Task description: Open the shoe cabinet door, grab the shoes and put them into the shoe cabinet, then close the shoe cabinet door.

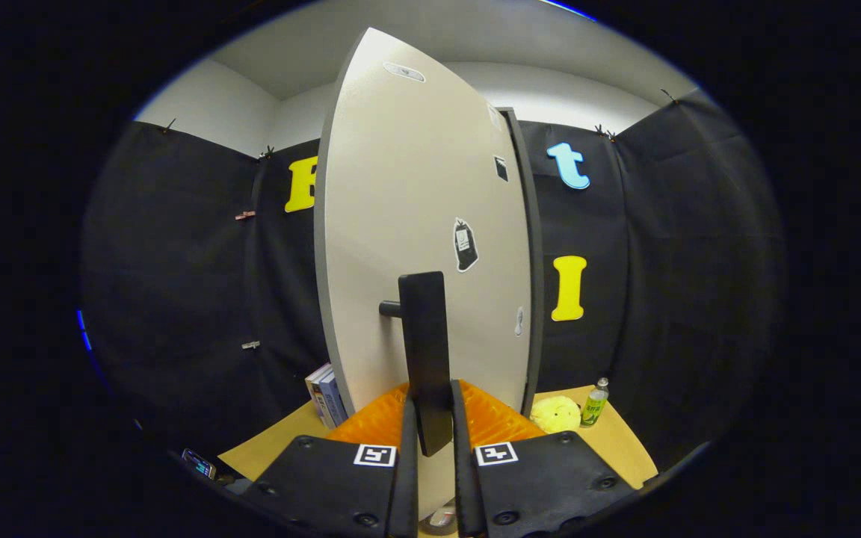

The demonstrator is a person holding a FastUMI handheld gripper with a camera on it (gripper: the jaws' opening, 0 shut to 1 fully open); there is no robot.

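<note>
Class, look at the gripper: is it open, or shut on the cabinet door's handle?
Shut on the handle: both gripper fingers press its sides, on the door.

Black cloth [176,284] hangs as the booth's wall across the left, the middle and the right of the frame, pinned along its top edge with small clips [169,125]. Two more clips [246,215] sit on the cloth at left centre. Above the cloth, in the upper part of the frame, a plain white wall [206,101] meets a pale ceiling [430,30], evenly lit. At the bottom, a tan table top [625,441] spreads to both sides. On it, lower left, a few books [326,396] stand upright. Lower right, a yellow plush toy [556,413] lies just beside a small green-labelled bottle [595,403], which stands upright.
</note>
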